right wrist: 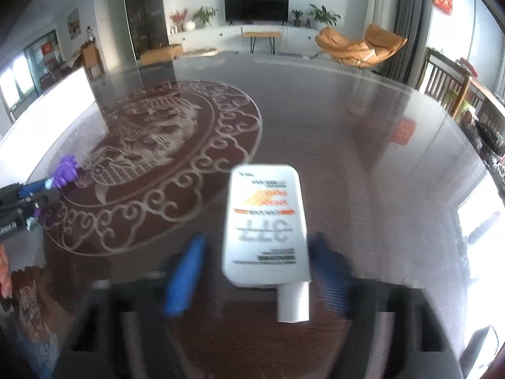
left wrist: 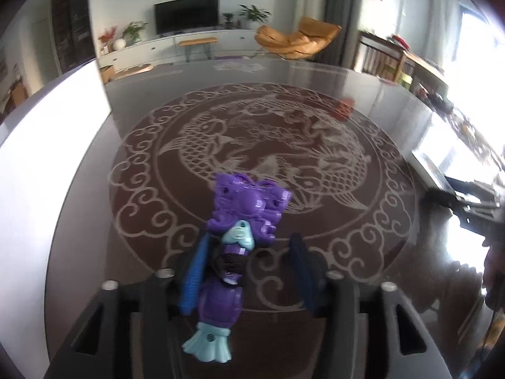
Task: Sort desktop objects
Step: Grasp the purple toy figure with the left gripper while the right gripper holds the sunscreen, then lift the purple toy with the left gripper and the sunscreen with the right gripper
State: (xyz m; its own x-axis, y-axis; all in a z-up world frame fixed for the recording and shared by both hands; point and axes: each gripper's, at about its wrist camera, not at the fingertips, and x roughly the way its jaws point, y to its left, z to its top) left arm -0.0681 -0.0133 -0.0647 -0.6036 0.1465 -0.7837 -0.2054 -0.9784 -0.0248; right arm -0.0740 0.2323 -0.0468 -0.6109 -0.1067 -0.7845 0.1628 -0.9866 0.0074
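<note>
The left tongs (left wrist: 249,271) stand parted around a purple toy (left wrist: 240,221); only the left pad seems to touch, blurred. The right tongs (right wrist: 255,268) gape beside a white bottle (right wrist: 265,224) lying mid-surface (right wrist: 378,189), its print smeared.

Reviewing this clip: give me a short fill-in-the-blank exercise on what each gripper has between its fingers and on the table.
1. The toy figure between the left gripper's fingers is mainly ____ in colour.
2. Between the right gripper's fingers lies a ____ plastic bottle with orange print.
3. The bottle's cap points ____ the right wrist camera.
4. The dark glossy table bears a round pattern showing ____.

Missing words: purple; white; toward; fish
</note>
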